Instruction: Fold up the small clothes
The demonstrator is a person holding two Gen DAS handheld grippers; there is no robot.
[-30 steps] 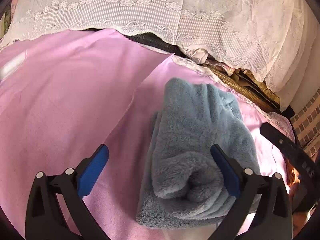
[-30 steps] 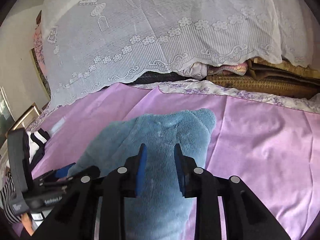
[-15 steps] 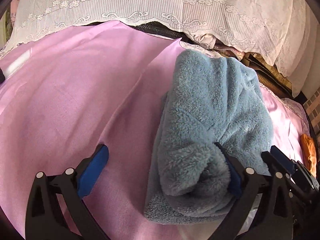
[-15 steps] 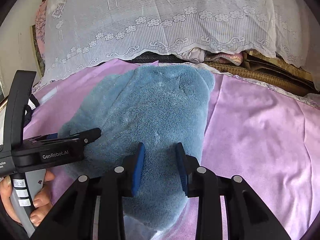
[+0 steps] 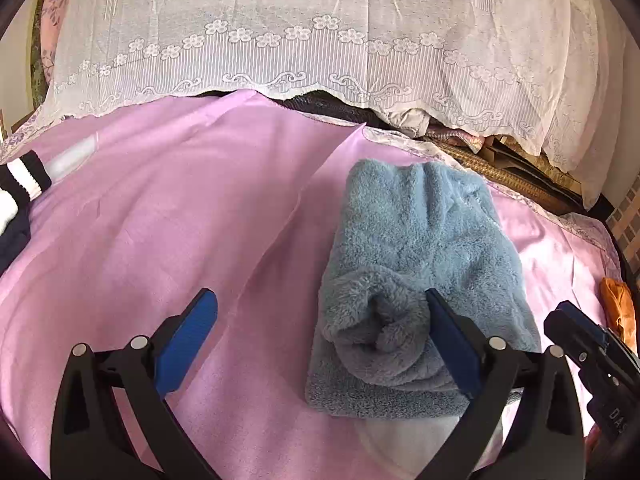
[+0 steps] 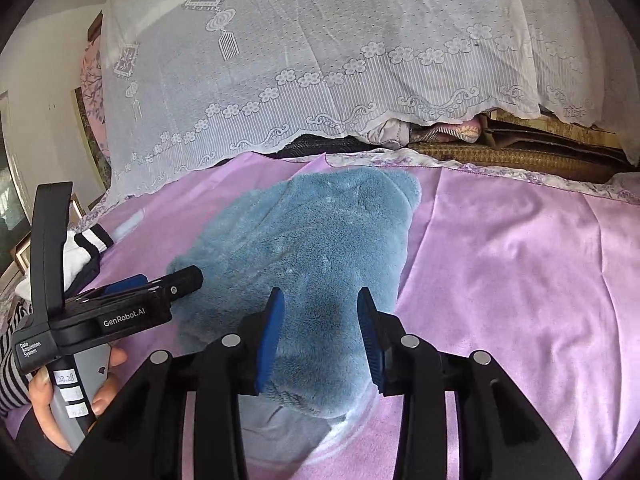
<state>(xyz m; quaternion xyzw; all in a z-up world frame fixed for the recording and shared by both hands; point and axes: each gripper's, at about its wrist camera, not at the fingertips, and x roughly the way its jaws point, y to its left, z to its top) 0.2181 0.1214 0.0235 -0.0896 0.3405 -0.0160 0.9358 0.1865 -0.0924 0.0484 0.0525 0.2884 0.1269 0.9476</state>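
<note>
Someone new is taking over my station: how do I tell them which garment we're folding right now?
Find the pink sheet spread below the white lace curtain. On its right half lies a folded fluffy blue-grey fleece garment, just ahead of both tools. It is the only plush blue piece; the striped navy-and-white clothing sits at the far left edge.

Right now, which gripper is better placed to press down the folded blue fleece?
Probably right. The right gripper is open, its fingers either side of the blue fleece garment's near end. The left gripper is wide open but offset, mostly over the pink sheet.
</note>
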